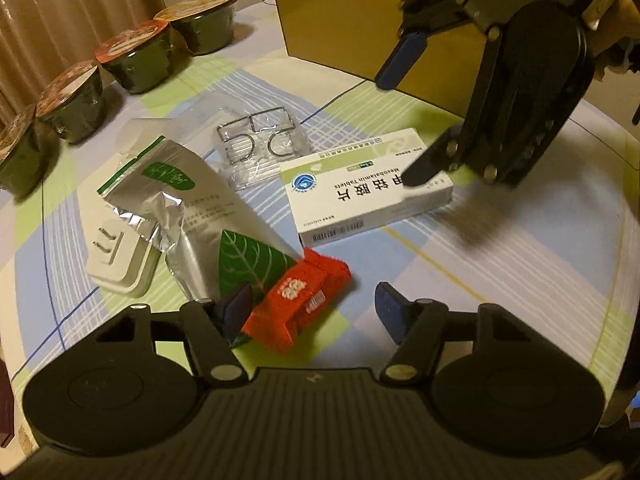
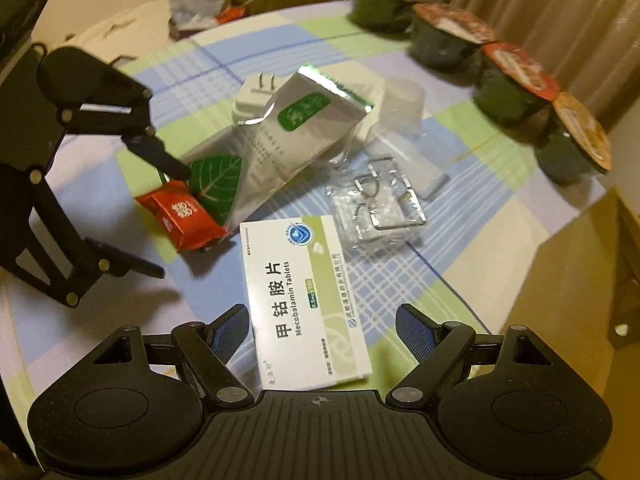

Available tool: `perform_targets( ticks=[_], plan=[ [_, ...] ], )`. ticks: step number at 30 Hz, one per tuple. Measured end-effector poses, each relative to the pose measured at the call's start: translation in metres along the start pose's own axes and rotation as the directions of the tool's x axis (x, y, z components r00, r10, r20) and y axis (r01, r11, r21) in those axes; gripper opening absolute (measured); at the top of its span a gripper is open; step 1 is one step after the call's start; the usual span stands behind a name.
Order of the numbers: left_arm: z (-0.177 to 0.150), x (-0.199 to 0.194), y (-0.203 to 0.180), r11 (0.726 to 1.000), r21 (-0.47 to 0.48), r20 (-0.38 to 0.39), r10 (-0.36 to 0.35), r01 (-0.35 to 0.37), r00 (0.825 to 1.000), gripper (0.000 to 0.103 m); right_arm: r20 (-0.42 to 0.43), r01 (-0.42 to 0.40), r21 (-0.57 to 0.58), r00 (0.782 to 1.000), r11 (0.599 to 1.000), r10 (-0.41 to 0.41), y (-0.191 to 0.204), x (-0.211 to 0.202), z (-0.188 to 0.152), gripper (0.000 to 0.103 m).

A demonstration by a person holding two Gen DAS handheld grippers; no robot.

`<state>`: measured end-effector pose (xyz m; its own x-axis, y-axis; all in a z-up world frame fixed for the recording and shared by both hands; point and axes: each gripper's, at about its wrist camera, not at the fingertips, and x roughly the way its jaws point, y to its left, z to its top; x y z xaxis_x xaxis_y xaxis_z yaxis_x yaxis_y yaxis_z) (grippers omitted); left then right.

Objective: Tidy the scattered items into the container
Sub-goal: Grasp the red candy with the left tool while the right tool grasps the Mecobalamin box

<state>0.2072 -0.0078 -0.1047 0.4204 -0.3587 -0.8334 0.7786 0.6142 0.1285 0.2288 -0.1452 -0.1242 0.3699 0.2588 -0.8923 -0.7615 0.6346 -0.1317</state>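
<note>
Red candy wrapper [image 1: 298,300] sits between the open left tongs [image 1: 310,312]; 1 Mecobalamin tablet box [image 2: 306,292] lies between the open right tongs [image 2: 322,330]. 1 foil pouch [image 1: 192,208], 1 plug adapter [image 1: 120,264], 5 lidded cups [image 1: 140,56] on the desk [image 1: 520,260].

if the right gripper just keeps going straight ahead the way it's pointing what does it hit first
Most likely the white tablet box: it already lies between the open fingers of the right gripper, though height above it is unclear.
</note>
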Motion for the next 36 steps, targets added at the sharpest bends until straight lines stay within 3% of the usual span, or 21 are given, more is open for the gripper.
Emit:
perform_targets(
  ticks=[2, 4, 12, 17, 22, 24, 26, 29, 36],
  plan=[
    [0.0, 0.004, 0.002, 1.0, 0.0, 0.002, -0.004, 0.004, 1.0, 0.046, -0.019, -0.012, -0.016, 1.0, 1.0, 0.012, 0.0, 0.009, 0.003, 0.086],
    [-0.001, 0.006, 0.002, 1.0, -0.001, -0.003, -0.012, 0.012, 1.0, 0.042, -0.038, -0.026, -0.017, 0.999, 1.0, 0.026, -0.001, 0.016, 0.006, 0.086],
    [-0.012, -0.005, -0.015, 0.995, -0.008, -0.022, -0.097, 0.097, 0.995, 0.042, -0.083, -0.095, -0.01, 0.992, 0.995, 0.094, 0.004, 0.03, 0.008, 0.086],
    [-0.015, -0.012, -0.013, 0.997, -0.045, 0.004, -0.056, 0.056, 0.998, 0.042, -0.081, -0.088, -0.013, 0.993, 0.996, 0.087, 0.004, 0.032, 0.006, 0.086],
    [-0.006, 0.001, -0.012, 0.999, 0.016, -0.006, -0.047, 0.047, 0.999, 0.042, -0.093, -0.08, -0.018, 0.993, 0.997, 0.078, -0.001, 0.036, 0.007, 0.086],
    [-0.004, 0.01, -0.009, 0.997, 0.006, -0.034, -0.074, 0.074, 0.997, 0.042, -0.098, -0.073, -0.019, 0.993, 0.997, 0.07, -0.003, 0.038, 0.006, 0.076],
    [-0.002, 0.016, -0.008, 0.996, -0.013, -0.051, -0.085, 0.085, 0.995, 0.042, -0.101, -0.072, -0.002, 0.992, 0.997, 0.071, -0.006, 0.038, 0.004, 0.074],
    [-0.002, 0.017, -0.008, 0.994, -0.041, -0.065, -0.107, 0.104, 0.992, 0.028, -0.105, -0.07, 0.039, 0.992, 0.997, 0.074, -0.008, 0.036, 0.002, 0.074],
    [-0.015, 0.003, -0.022, 0.989, -0.041, -0.095, -0.148, 0.144, 0.985, 0.028, -0.147, -0.123, 0.037, 0.981, 0.992, 0.127, 0.008, 0.025, -0.008, 0.074]
  ],
)
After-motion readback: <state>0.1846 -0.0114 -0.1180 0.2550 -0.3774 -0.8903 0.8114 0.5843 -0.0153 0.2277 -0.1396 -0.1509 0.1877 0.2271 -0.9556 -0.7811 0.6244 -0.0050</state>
